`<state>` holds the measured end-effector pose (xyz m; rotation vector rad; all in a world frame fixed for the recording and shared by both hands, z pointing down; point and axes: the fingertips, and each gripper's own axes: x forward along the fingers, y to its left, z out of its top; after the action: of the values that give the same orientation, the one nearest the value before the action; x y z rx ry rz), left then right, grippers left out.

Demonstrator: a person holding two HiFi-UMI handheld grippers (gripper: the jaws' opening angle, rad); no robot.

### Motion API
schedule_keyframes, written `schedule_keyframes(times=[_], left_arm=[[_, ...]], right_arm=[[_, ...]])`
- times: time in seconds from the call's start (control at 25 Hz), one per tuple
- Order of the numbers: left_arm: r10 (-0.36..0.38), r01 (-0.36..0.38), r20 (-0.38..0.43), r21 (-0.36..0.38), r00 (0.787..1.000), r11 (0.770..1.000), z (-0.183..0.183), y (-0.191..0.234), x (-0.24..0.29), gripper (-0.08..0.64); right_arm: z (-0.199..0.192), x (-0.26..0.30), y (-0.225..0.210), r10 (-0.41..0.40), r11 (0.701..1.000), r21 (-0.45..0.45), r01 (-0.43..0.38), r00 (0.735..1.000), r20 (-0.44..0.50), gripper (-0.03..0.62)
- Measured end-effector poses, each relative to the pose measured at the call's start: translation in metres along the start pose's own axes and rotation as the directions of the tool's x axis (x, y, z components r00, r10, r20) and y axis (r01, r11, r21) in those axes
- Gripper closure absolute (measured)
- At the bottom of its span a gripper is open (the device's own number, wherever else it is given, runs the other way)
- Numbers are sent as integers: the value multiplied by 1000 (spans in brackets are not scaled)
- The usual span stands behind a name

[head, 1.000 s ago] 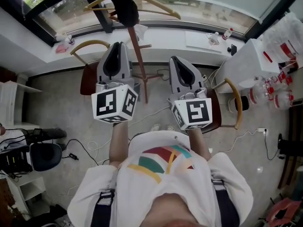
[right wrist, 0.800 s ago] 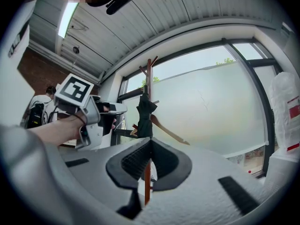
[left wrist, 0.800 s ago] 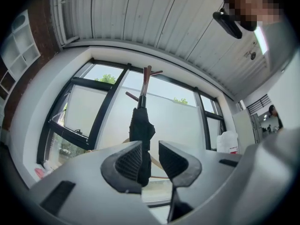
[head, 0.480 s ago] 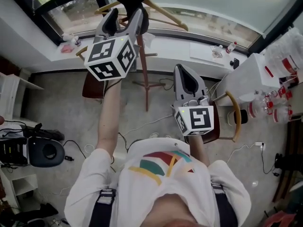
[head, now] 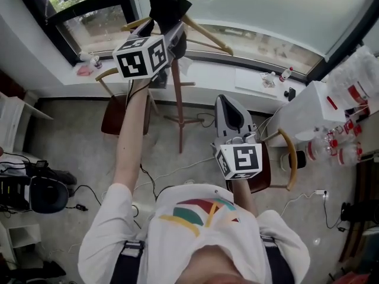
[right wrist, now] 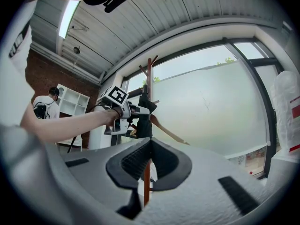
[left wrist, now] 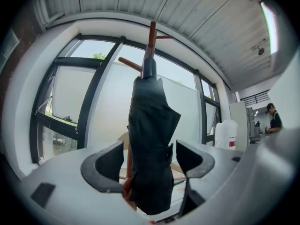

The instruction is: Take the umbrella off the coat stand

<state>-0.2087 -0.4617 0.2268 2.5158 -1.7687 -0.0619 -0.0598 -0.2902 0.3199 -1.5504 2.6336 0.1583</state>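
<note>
Left claw [left wrist: 150, 146], lifted from chest height to the reddish-brown wooden coat stand [head: 178, 102], has just been opening. Its jaws straddle the folded black fabric umbrella [left wrist: 150, 107], which hangs high on the stand, ungripped. Grasp pending. Right claw [right wrist: 150, 158] is closed, empty.

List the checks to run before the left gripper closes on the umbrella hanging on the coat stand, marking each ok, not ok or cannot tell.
1. Left gripper jaws wide apart, having just been opening: ok.
2. Umbrella between those jaws, not yet gripped: ok.
3. Umbrella hanging upright against the coat stand: ok.
4. How the umbrella is hooked on the stand: cannot tell.
5. Right gripper shut, empty, away from the stand: ok.
</note>
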Motion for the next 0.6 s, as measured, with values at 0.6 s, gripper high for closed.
schedule_keyframes(times=[0.6], left_arm=[[-99, 102, -117, 24, 988, 994, -13, -9, 13, 239]], right_arm=[[-3, 1, -2, 3, 1000, -1, -3, 1000, -4, 592]])
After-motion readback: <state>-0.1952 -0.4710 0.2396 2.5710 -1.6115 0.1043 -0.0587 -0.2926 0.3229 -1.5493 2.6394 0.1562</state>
